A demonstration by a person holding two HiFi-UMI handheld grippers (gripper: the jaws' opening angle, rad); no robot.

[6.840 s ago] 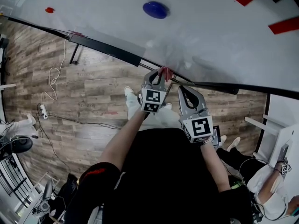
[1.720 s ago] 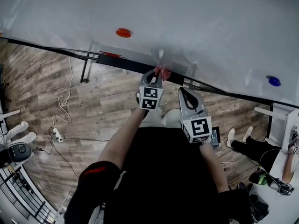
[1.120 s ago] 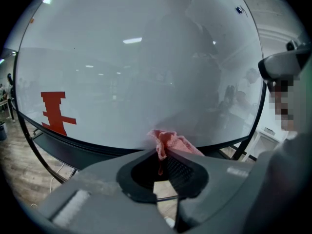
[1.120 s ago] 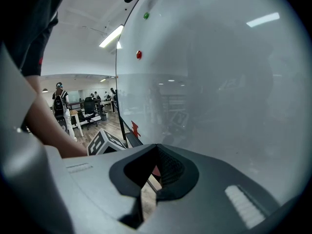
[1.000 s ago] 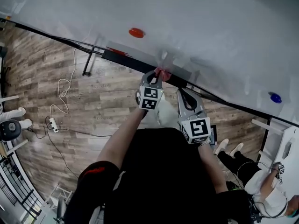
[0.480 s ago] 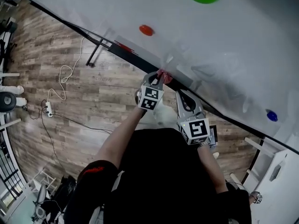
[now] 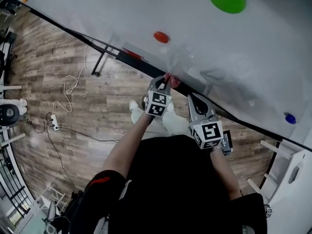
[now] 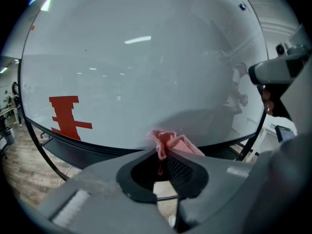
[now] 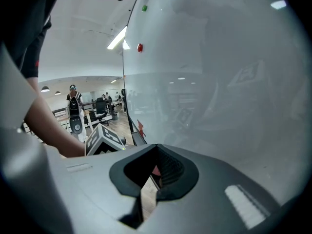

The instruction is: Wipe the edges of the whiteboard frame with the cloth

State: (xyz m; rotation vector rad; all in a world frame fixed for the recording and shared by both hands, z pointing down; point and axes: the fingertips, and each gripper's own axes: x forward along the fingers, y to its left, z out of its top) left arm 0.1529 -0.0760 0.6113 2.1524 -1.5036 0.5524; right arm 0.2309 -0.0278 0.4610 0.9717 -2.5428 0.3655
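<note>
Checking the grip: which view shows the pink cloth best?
Left gripper view: the pink cloth bunches close-up at its shut jaw tips. Head view shows a small patch; right gripper view, perhaps a sliver.

My head view looks steeply down from above, with the whiteboard (image 7: 204,38) across the top and the floor (image 7: 73,111) below its frame (image 7: 146,67). My left gripper view sits close to that lower frame, facing the whiteboard squarely, the cloth (image 8: 168,143) at its jaw tips. My right gripper view, just beside, looks sideways along the whiteboard. All three share the cloth at the frame.
</note>
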